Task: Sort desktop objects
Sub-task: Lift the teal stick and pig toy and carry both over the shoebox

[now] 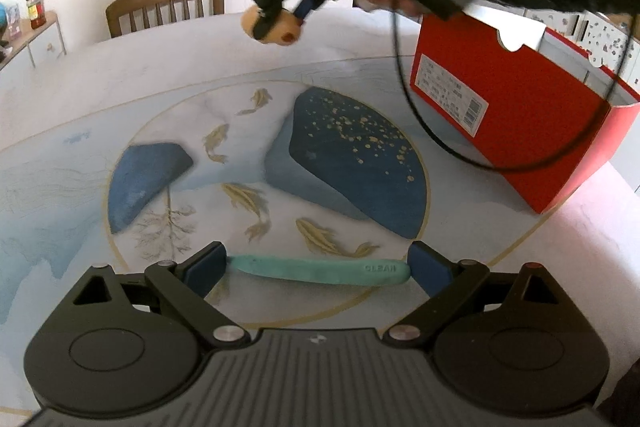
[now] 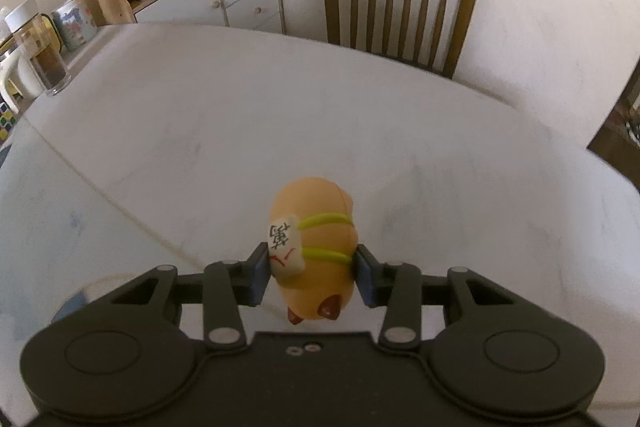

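Two things are in hand: the right gripper holds the orange toy above the table, while the left gripper, jaws wide, frames the teal bar still lying at six o'clock, and the red box waits at two o'clock.

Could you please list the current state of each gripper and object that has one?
right gripper: shut on the toy, held above the table.
toy: gripped, lifted.
left gripper: open, pads at the ends of the teal tool.
teal tool: lying flat on the table.
red box: open-topped, standing on the table.
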The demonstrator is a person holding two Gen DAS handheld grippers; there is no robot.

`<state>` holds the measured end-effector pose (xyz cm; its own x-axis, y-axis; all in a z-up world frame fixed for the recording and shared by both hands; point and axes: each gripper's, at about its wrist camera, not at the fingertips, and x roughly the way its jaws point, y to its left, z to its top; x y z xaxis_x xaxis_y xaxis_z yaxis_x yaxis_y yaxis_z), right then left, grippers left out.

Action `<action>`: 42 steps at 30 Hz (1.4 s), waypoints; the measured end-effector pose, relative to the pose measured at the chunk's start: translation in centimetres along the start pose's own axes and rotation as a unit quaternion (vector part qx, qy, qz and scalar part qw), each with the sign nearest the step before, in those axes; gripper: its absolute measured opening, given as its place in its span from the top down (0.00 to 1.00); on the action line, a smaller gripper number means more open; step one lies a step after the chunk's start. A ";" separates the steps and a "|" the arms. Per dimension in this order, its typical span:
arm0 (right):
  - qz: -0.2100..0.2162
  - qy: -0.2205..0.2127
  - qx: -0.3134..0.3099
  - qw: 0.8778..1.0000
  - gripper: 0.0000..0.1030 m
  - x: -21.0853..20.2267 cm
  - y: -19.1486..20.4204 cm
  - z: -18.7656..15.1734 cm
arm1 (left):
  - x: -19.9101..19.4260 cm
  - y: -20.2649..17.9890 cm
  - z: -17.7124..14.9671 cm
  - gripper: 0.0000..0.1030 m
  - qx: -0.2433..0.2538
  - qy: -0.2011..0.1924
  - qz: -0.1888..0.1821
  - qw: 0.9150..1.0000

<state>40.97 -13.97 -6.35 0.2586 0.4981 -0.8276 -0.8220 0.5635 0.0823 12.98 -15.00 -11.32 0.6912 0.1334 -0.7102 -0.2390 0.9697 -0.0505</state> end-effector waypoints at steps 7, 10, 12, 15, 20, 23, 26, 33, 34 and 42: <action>0.016 -0.002 0.026 1.000 0.59 -4.0 0.9 -2.9 | -1.7 0.4 0.6 0.05 0.018 -0.017 -0.011 1.000; 0.020 -0.006 0.035 0.999 0.59 -5.8 1.6 -4.0 | -2.5 0.5 0.9 0.05 0.026 -0.022 -0.017 0.999; 0.023 -0.009 0.045 0.999 0.59 -6.9 2.0 -4.6 | -3.0 0.7 1.1 0.05 0.033 -0.024 -0.023 0.999; 0.022 -0.016 0.061 0.998 0.59 -8.4 2.6 -5.6 | -3.7 0.8 1.2 0.05 0.044 -0.025 -0.030 0.998; 0.016 -0.025 0.092 0.995 0.59 -10.7 3.3 -7.7 | -5.1 1.2 1.6 0.05 0.060 -0.036 -0.041 0.997; 0.014 -0.032 0.109 0.993 0.59 -12.4 3.9 -8.8 | -5.9 1.4 2.0 0.05 0.063 -0.043 -0.049 0.996; 0.010 -0.041 0.127 0.991 0.58 -14.3 4.5 -10.0 | -6.9 1.6 2.6 0.05 0.067 -0.054 -0.058 0.995; -0.015 -0.055 0.167 0.984 0.58 -18.3 5.6 -13.0 | -8.7 1.2 4.2 0.05 0.085 -0.065 -0.095 0.990; -0.019 -0.059 0.174 0.983 0.58 -18.9 5.7 -13.5 | -8.9 1.1 4.3 0.05 0.089 -0.068 -0.100 0.989; -0.046 -0.077 0.210 0.974 0.58 -22.5 6.0 -16.4 | -10.8 -0.8 5.8 0.05 0.117 -0.084 -0.131 0.981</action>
<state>21.86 -32.63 3.65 0.4209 0.5065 -0.7525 -0.5195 0.8147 0.2578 9.65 -15.98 0.50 0.8150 -0.1135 -0.5682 0.1115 0.9930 -0.0385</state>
